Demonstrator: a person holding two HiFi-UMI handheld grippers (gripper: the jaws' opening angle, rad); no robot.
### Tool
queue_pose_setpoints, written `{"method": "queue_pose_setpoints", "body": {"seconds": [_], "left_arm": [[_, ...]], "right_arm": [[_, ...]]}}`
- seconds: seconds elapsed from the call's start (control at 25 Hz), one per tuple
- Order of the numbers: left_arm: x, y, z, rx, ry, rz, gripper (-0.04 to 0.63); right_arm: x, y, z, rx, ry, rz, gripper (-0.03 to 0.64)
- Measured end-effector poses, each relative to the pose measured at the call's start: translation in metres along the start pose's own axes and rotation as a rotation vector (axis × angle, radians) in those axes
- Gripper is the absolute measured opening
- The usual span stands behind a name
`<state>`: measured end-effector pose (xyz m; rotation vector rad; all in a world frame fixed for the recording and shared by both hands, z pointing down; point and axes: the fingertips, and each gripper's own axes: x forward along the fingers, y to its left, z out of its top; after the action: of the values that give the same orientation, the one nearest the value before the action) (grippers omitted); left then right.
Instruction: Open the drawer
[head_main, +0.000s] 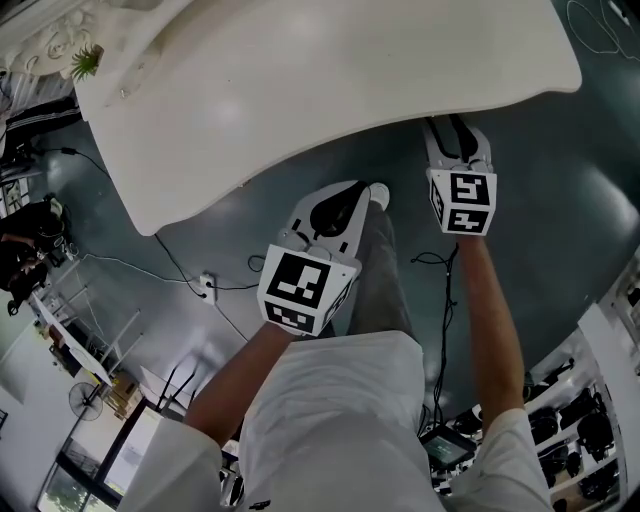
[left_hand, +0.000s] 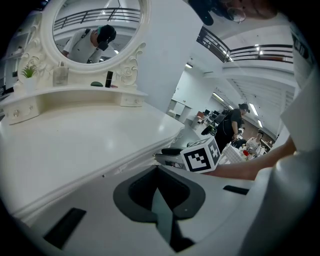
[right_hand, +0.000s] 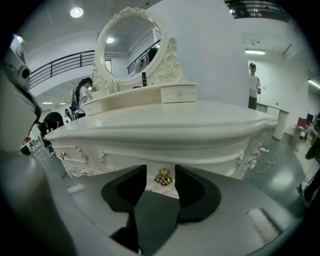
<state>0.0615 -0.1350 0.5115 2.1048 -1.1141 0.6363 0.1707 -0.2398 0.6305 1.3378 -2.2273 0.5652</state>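
Open-plan lab hall: mezzanine railings (right_hand: 60, 62), floor cables (head_main: 178, 262), equipment racks (head_main: 585, 410), dressing table (head_main: 330, 70).

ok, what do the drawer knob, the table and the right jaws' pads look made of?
Knob: likely brass or gold-plated metal; shiny yellow, ornate cast shape.
Table: probably painted or lacquered wood; glossy cream, carved trim, light reflections on top.
Pads: matte black, look like rubber or foam; can't tell which.
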Motion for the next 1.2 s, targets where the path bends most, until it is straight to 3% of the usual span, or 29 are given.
{"method": "queue_pose_setpoints", "body": {"seconds": [0.44,0.72,1.2], "left_arm": [[0.001,-0.004,-0.003,-0.002,0.003,-0.001,0.000],[0.000,0.001,-0.007,0.008,0.004,0.005,0.000],[-0.010,-0.001,-0.012,0.014,0.001,-0.008,0.000]], "right_arm": [[0.015,-0.008,-0.019,-0.005,0.057,-0.015,0.179],[0.022,-0.006,-0.021,-0.034,0.069,-0.011,0.138],[0.003,-0.006,-0.036,-0.033,0.089,-0.028,0.137]]}}
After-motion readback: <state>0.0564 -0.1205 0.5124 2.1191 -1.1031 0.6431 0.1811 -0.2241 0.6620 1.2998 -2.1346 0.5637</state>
